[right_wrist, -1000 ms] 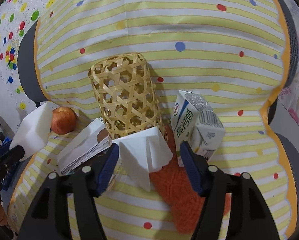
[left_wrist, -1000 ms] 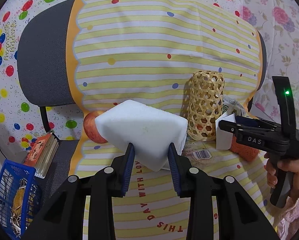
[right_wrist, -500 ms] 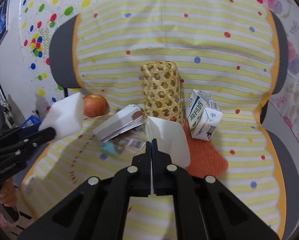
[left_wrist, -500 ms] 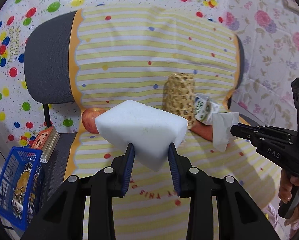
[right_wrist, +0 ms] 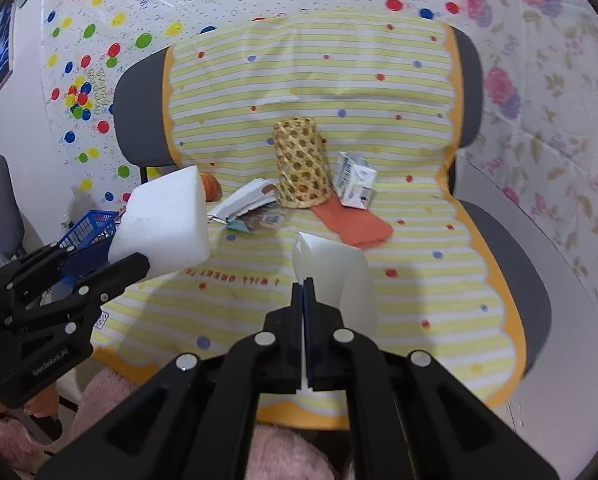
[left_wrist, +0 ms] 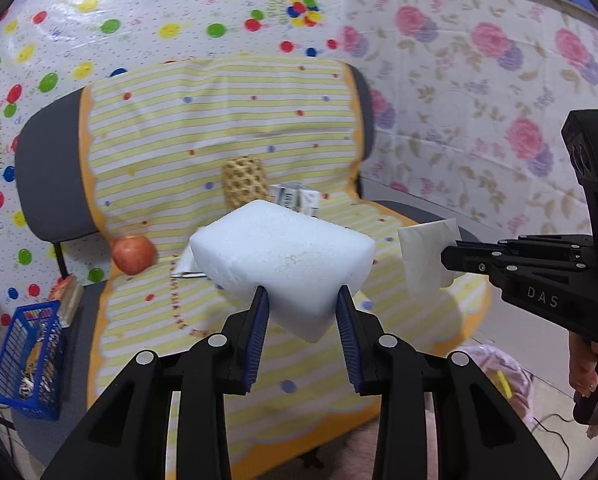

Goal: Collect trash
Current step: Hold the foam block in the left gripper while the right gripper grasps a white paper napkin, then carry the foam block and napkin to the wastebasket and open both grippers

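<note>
My left gripper (left_wrist: 302, 304) is shut on a white foam block (left_wrist: 283, 264), held in the air in front of the chair; the block also shows in the right wrist view (right_wrist: 163, 220). My right gripper (right_wrist: 303, 286) is shut on a folded white paper (right_wrist: 339, 276), also lifted off the seat; the paper shows at the right of the left wrist view (left_wrist: 425, 258). On the striped seat cover (right_wrist: 419, 280) lie a milk carton (right_wrist: 355, 180), an orange cloth (right_wrist: 351, 222), torn paper packaging (right_wrist: 247, 200) and an apple (left_wrist: 133, 254).
A woven bamboo basket (right_wrist: 301, 162) stands upright at the back of the seat. A blue plastic basket (left_wrist: 29, 360) with scraps sits on the floor left of the chair, with books (left_wrist: 69, 298) beside it. A pink bag (left_wrist: 495, 376) lies below right.
Both grippers have pulled back and up from the chair with their loads. The right gripper shut on the white paper a second ago and lifted it off the seat.
</note>
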A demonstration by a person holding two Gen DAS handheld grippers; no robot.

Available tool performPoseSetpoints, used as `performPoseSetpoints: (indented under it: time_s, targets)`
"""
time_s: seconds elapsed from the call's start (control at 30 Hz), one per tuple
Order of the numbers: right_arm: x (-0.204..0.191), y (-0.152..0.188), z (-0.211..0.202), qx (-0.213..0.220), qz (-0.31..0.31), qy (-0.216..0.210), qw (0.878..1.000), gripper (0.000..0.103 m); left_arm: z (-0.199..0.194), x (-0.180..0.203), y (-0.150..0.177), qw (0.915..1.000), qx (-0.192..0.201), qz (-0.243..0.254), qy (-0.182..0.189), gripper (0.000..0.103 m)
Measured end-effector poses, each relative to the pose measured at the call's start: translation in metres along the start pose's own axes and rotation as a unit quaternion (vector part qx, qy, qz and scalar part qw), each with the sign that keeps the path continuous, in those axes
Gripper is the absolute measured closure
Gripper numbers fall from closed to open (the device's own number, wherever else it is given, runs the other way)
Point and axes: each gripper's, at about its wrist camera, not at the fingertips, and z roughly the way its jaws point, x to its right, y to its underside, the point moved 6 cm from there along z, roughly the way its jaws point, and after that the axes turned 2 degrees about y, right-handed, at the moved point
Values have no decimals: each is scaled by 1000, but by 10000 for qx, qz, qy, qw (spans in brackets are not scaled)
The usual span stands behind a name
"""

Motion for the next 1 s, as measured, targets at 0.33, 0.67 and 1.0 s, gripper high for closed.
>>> performPoseSetpoints:
  time_s: [0.33,0.67,1.0]
  targets:
    - [48,51,-63,-14,523,764,9957,101,-4,86,19,9940,-8,598,920,67]
    - [98,114,-105,-258,1160,1473,9819,101,11,170,44,9766,-223,1074,1847,66]
    - [146,173,-95,-710,1815,1638,9670,101,44,221,68,9626,-643,1427,2211,65]
